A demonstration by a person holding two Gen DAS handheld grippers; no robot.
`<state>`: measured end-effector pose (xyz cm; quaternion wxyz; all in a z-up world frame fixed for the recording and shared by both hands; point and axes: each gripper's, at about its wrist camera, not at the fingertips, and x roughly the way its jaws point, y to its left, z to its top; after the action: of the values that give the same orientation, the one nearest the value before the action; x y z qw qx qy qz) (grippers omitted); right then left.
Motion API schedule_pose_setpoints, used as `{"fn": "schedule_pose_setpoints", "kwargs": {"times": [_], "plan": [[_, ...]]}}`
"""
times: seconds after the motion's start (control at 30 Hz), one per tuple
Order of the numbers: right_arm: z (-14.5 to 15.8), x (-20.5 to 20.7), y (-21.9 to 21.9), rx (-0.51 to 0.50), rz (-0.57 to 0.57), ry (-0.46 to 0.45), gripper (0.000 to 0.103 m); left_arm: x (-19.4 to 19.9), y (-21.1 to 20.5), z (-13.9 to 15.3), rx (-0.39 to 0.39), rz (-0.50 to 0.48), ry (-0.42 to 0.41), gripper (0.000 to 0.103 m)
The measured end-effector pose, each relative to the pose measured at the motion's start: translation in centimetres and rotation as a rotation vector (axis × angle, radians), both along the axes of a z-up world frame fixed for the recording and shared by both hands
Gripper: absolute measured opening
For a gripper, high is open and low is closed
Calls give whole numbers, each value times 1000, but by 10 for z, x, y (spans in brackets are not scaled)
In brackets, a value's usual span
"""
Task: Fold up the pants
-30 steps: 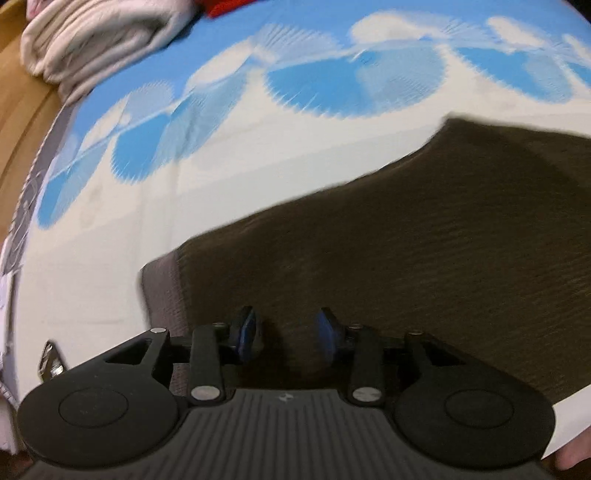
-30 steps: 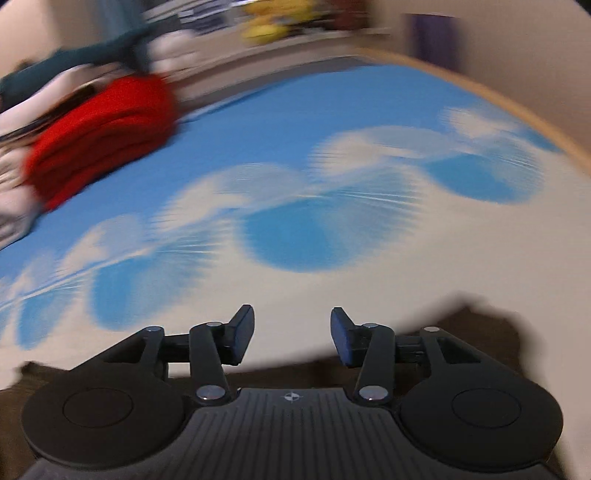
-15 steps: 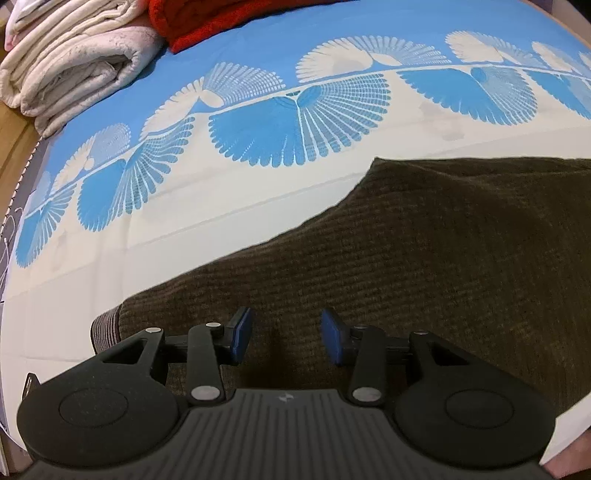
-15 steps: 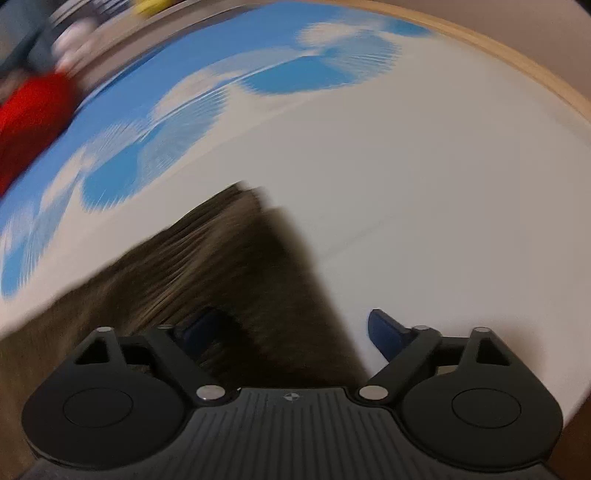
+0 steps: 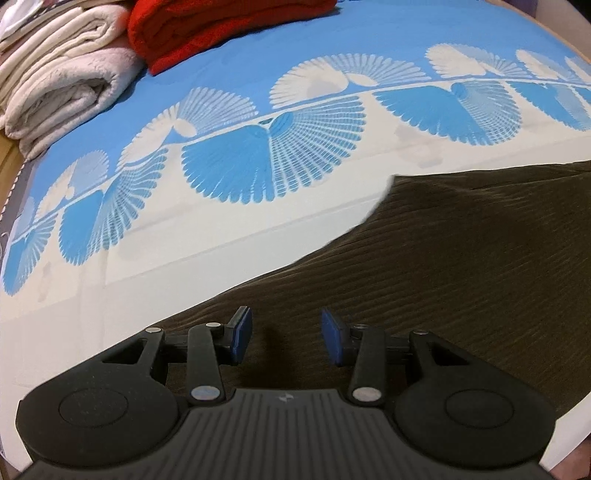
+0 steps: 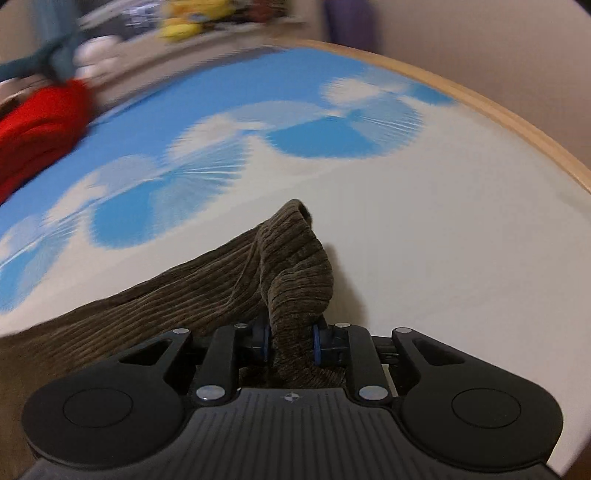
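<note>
Dark brown corduroy pants (image 5: pixel 461 266) lie spread on a bed with a blue and white fan-pattern sheet (image 5: pixel 258 155). My left gripper (image 5: pixel 284 334) is open and empty, hovering just over the pants near their left edge. In the right wrist view, my right gripper (image 6: pixel 290 341) is shut on a bunched corner of the pants (image 6: pixel 295 266), which stands up in a ridge above the sheet (image 6: pixel 424 240). The rest of the pants trail off to the left.
A folded cream blanket (image 5: pixel 62 77) and a folded red cloth (image 5: pixel 221 26) sit at the far left of the bed; the red cloth also shows in the right wrist view (image 6: pixel 40 125). A wooden bed rim (image 6: pixel 517 122) curves along the right. Blurred shelf clutter lies beyond.
My right gripper came down onto the pants corner, closed on it and lifted it. My left gripper stayed open and drifted slightly over the pants.
</note>
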<state>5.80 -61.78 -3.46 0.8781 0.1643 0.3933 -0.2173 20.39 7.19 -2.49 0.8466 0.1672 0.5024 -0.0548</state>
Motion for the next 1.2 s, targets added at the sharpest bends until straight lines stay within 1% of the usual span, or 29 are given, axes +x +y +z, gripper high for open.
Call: {"fn": "schedule_pose_setpoints", "kwargs": {"times": [0.07,0.13,0.17,0.2,0.23,0.3,0.33,0.37,0.47,0.5,0.53,0.57,0.6,0.63,0.73,0.83,0.93,1.0,1.07,1.1,1.13,1.2], "plan": [[0,-10,-14,21,-46,-18,26,-1,-1,1,-6,-12,-2,46],[5,-26,-26,42,-75,-41,43,-3,-1,1,-9,-19,-3,46],[7,-33,-32,47,-91,-49,49,-4,0,2,-8,-22,-2,46],[6,-40,-38,63,-109,-58,60,-5,0,2,-6,-24,-3,46],[5,-50,-45,98,-137,-63,68,-6,1,2,-5,-24,-5,46],[-4,-62,-51,178,-158,-47,70,-7,3,2,-4,-22,-2,46],[-10,-67,-54,223,-146,-31,71,-8,3,3,-4,-21,-2,46],[-14,-71,-51,229,-123,-14,71,-9,4,3,-4,-21,-3,46],[-16,-66,-30,101,-20,47,72,-12,4,4,-7,-23,-2,47],[-17,-64,-25,71,-7,61,71,-13,4,4,-5,-27,-2,47],[-18,-62,-21,43,-3,75,64,-14,4,3,-2,-31,-1,47],[-19,-57,-18,45,0,74,58,-16,4,3,1,-36,-1,47],[-18,-54,-19,69,11,60,39,-16,4,3,4,-37,-3,47],[-16,-53,-18,113,25,42,25,-17,5,3,6,-35,-3,47],[-10,-45,-9,86,37,63,23,-17,10,5,-5,-22,-5,47],[8,-49,-2,99,-9,20,22,-18,17,11,-31,-8,-20,47],[38,-48,21,65,16,-53,22,-22,25,19,-60,6,-42,47],[62,-44,54,42,72,-103,22,-25,31,25,-76,12,-54,47],[88,-37,103,1,158,-150,22,-30,37,30,-96,18,-66,47],[98,-34,129,-15,200,-165,22,-32,39,31,-104,19,-69,47],[107,-30,163,-37,260,-180,22,-36,41,32,-107,20,-70,47],[118,-23,221,-66,347,-204,22,-41,45,33,-107,18,-71,47]]}}
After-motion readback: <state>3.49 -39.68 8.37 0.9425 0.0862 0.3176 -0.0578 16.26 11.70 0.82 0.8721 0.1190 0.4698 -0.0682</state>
